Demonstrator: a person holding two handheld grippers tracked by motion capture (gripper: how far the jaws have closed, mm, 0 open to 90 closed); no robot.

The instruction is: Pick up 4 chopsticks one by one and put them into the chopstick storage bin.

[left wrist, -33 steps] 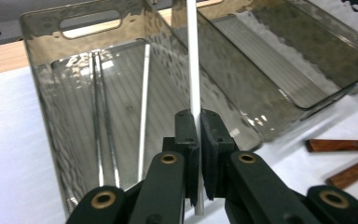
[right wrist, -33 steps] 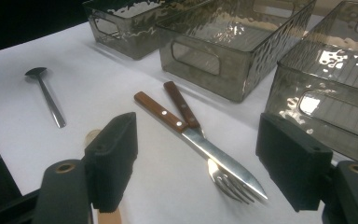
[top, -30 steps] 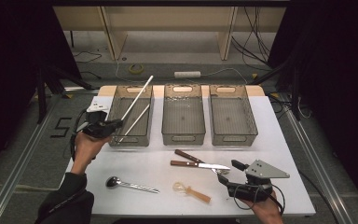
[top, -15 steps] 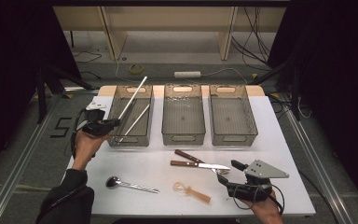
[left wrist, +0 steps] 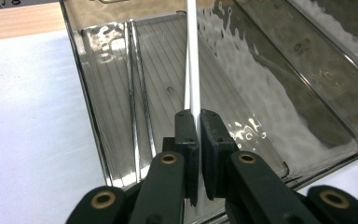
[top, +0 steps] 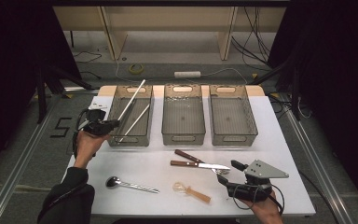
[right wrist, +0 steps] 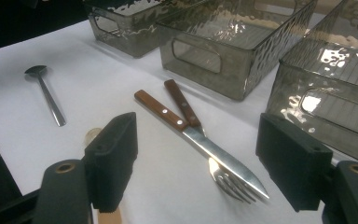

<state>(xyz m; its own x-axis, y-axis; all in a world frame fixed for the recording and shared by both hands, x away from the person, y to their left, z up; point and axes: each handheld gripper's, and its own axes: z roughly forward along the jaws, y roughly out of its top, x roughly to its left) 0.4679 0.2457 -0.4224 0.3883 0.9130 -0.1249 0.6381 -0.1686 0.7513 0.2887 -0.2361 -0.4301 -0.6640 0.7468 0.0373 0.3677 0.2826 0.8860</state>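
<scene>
A person sits at a white counter [top: 144,163] with a handheld gripper in each hand, and sorting of utensils into three smoky clear bins looks to be under way. The left gripper [top: 106,126] has its fingers [left wrist: 187,140] clamped tight on a long white chopstick [left wrist: 192,60], gripping it near its lower end. From the fingers the chopstick runs up and away, slanting over the leftmost bin [top: 142,140], its far tip above the bin's far rim. Just to the left of the fingers, a second chopstick [top: 135,122] already lies along the floor of the same bin.

Judging by this, the step in hand is lowering the held chopstick into the leftmost bin beside its partner. The next move calls for tipping the stick down until it lies flat inside the walls, then parting the fingers so it drops without bouncing out or catching on the rim.

The right gripper [top: 233,179] rests low at the near right of the counter, its fingers [right wrist: 114,158] spread wide with nothing between them. Directly ahead of those fingers lie a wooden-handled knife [right wrist: 186,135] and a fork [right wrist: 191,126], crossed over each other. Farther off to the fingers' left sit a metal spoon [right wrist: 46,93] and a small pale wooden utensil [top: 193,191]. The middle bin [top: 182,116] and right bin [top: 230,116] beyond them appear to hold nothing
</scene>
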